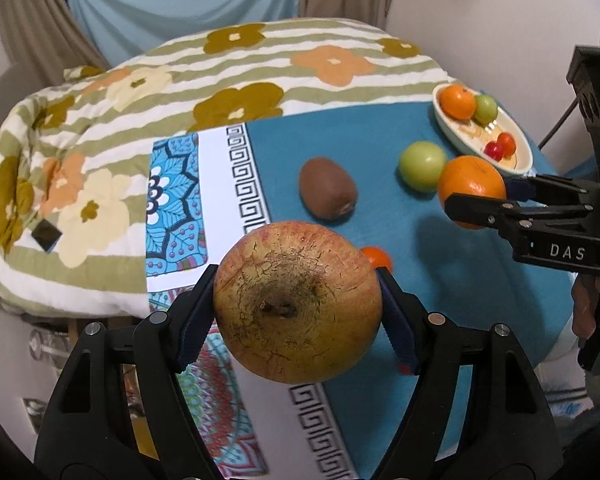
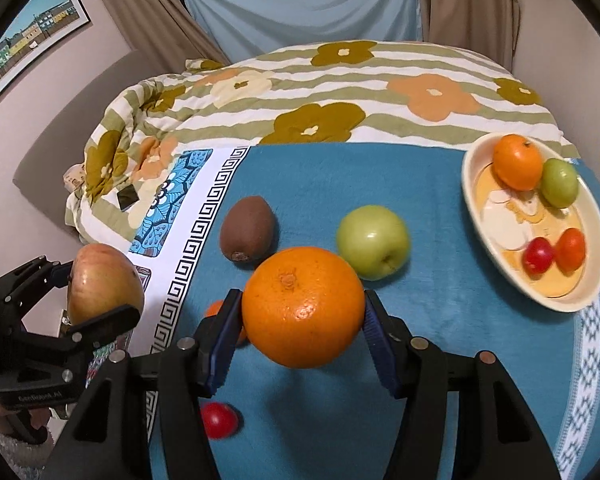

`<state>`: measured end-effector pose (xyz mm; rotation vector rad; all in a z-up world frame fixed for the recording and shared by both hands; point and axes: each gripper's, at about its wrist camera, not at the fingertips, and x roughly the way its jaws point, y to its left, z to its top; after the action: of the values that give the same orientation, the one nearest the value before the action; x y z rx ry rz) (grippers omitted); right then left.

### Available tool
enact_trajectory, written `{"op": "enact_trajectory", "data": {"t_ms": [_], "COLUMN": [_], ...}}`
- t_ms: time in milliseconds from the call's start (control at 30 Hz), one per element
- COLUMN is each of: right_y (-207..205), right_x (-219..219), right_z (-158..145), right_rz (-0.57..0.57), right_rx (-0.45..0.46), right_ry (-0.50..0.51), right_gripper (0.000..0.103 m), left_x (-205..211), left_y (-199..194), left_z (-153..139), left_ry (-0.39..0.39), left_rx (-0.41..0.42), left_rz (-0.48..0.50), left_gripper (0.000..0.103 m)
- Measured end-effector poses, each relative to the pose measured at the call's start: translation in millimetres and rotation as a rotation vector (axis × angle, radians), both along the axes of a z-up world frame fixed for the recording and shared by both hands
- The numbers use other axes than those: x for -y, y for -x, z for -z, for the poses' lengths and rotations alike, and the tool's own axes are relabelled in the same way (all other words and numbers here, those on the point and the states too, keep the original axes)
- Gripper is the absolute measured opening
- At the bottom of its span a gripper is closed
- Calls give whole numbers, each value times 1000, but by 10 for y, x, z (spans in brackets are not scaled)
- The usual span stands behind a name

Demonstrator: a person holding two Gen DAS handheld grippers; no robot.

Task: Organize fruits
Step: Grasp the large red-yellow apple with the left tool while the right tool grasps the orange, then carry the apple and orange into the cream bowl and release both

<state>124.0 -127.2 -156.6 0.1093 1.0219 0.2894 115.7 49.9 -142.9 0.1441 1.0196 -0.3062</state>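
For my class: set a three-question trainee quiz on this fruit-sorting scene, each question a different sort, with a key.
1. True or false: the left tool grips a large yellowish-red apple.
2. What does the right tool hold? A) brown fuzzy kiwi B) large round orange C) green apple
3. Fill in: the cream oval dish holds ___ fruits.

Key
1. True.
2. B: the large round orange; the brown fuzzy kiwi and big green apple lie on the teal cloth.
3. Four.

Left camera: looks along its fingers, apple [image 1: 298, 307] very close.
Right camera: same way, orange [image 2: 303, 306] close.
Both see: kiwi [image 1: 327, 193], bowl [image 2: 478, 224].
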Motion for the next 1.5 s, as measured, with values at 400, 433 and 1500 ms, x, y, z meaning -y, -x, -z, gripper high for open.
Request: {"op": "enact_trajectory", "data": {"t_ms": [400,433,1500], "right_y": [156,159,-505], "right_x": [841,926,2664], "right_z": [-271,-283,-44], "right_rz": [-9,-8,91], "right_rx": [35,38,41], "right_ry": [9,11,31], "right_gripper": [54,54,54], "left_x": [787,870,2816], "left_y": [77,67,-1131], "left_z": [-319,-334,221], "left_ry": [31,37,37], "left_rx": [45,48,9], "left_rz": [-32,-34,60], "left_gripper": [80,80,80]}}
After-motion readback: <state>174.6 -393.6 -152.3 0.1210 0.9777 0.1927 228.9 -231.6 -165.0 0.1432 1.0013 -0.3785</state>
